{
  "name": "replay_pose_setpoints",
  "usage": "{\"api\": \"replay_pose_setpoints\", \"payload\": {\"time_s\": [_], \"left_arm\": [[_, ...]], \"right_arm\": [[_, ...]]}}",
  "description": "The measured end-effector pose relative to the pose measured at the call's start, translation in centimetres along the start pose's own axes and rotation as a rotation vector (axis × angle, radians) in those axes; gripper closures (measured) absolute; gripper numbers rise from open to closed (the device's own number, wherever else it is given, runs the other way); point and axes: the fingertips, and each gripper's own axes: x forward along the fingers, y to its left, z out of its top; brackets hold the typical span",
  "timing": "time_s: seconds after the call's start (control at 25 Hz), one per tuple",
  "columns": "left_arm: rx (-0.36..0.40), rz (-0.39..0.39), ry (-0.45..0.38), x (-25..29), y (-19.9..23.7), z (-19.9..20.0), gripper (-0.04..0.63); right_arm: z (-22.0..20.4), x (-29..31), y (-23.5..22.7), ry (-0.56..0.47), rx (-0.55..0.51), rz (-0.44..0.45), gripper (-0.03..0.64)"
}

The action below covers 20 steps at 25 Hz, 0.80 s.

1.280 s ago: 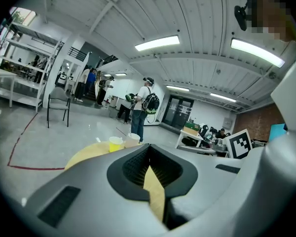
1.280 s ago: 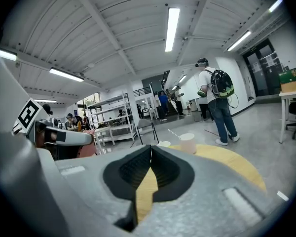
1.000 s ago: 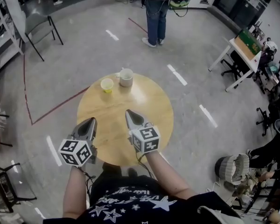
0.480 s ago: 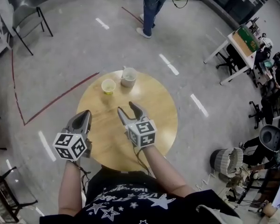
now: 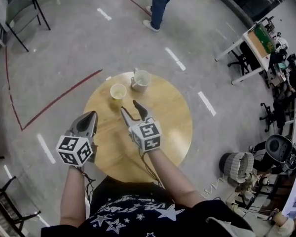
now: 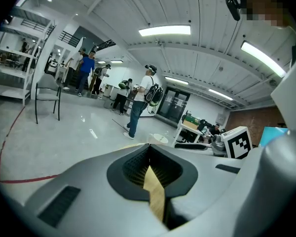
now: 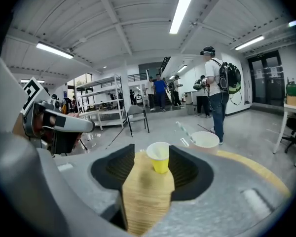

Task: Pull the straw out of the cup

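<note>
One round tabletop [image 5: 167,132] carries everything. Your two grippers hover over it. The left gripper [image 5: 92,114], at 8 o'clock, is clenched and empty. The right gripper [image 5: 129,107], near centre, has its jaws opening with nothing between them, probably readying a grab. There are two cups: a white cup [image 5: 141,80] at 12 and a yellow cup [image 5: 118,91] at 11. One straw [image 7: 183,131] leans in the white cup.
</note>
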Motion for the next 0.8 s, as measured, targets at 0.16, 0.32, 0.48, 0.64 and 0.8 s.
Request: {"api": "replay_pose_setpoints", "payload": {"time_s": [0.16, 0.32, 0.48, 0.64, 0.8], "left_arm": [[-0.018, 0.011, 0.003, 0.5, 2.2, 0.1, 0.589], [-0.030, 0.009, 0.013, 0.5, 3.0, -0.5, 0.589], [-0.043, 0.012, 0.017, 0.8, 3.5, -1.1, 0.589], [-0.051, 0.013, 0.022, 0.9, 4.4, -1.3, 0.589], [-0.050, 0.012, 0.024, 0.5, 4.4, -1.4, 0.589]], "right_arm": [[-0.6, 2.6, 0.2, 0.025, -0.003, -0.004, 0.405], [-1.5, 3.9, 0.4, 0.045, -0.006, -0.013, 0.407], [-2.4, 5.0, 0.2, 0.067, -0.007, -0.012, 0.408], [-2.6, 6.1, -0.1, 0.074, -0.017, -0.043, 0.471], [-2.5, 6.4, -0.4, 0.081, -0.024, -0.070, 0.472]]}}
